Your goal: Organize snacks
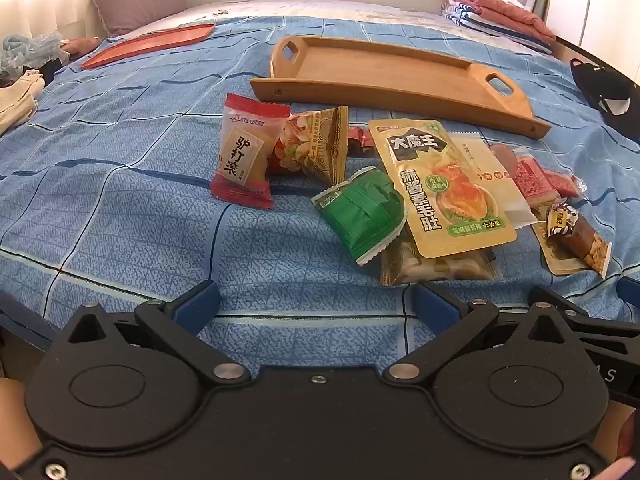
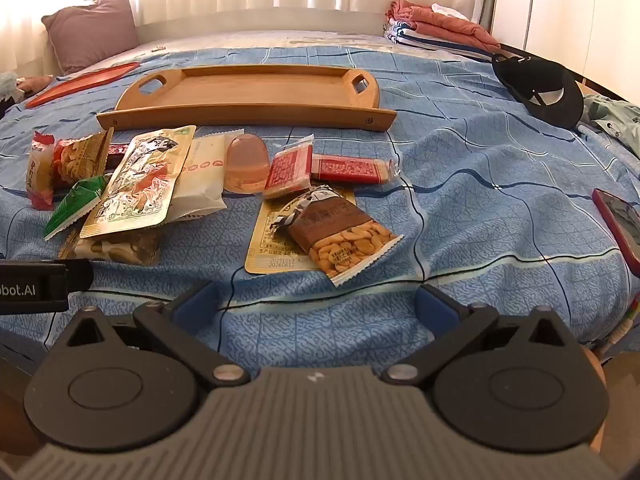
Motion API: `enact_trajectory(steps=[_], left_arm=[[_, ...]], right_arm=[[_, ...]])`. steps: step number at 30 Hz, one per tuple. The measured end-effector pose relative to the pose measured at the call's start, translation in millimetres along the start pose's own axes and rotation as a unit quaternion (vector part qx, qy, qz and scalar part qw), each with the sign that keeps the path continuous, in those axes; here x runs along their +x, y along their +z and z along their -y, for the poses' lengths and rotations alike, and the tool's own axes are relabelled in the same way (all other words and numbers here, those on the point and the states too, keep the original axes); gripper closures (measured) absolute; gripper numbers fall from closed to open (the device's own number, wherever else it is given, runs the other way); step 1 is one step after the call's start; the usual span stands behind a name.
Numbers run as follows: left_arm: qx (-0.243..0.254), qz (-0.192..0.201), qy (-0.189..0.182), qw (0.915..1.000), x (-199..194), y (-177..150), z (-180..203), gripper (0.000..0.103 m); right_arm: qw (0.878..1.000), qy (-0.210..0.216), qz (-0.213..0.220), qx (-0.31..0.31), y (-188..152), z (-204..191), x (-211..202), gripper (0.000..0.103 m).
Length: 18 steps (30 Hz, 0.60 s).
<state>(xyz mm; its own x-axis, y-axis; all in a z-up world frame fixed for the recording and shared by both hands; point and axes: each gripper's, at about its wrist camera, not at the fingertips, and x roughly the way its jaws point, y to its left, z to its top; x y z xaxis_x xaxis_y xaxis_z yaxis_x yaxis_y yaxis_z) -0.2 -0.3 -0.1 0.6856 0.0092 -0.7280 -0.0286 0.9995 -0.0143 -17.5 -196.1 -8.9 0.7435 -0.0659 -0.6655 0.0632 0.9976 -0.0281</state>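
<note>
Both tongs, left (image 1: 316,304) and right (image 2: 316,304), hung wide open and empty short of the snack pile (image 1: 400,196) on the bed (image 1: 120,208); overlapped slick packets risked a 2-packet grab or slipping before the wooden tray (image 2: 248,92).

Right gripper (image 2: 316,300) fingers (image 2: 196,300) spread wide, empty, low over the bed (image 2: 480,200). Wooden tray (image 2: 256,114) sits behind the snack pile, nothing in it. Peanut pack (image 2: 344,240) lies nearest, on a gold pouch (image 2: 266,248). Red bars (image 2: 348,170) and pink capsule (image 2: 245,164) between it and tray. Green pack (image 2: 74,202) far left. Black cap (image 2: 540,88) at right, phone (image 2: 618,220) by the edge
</note>
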Motion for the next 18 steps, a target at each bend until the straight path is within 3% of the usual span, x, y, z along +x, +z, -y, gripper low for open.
enact_trajectory(steps=[18], left_arm=[[0.000,-0.003,0.000,1.0000,0.3,0.0,-0.1,0.000]], right_arm=[[1.000,0.000,-0.003,0.001,0.7,0.3,0.4,0.000]])
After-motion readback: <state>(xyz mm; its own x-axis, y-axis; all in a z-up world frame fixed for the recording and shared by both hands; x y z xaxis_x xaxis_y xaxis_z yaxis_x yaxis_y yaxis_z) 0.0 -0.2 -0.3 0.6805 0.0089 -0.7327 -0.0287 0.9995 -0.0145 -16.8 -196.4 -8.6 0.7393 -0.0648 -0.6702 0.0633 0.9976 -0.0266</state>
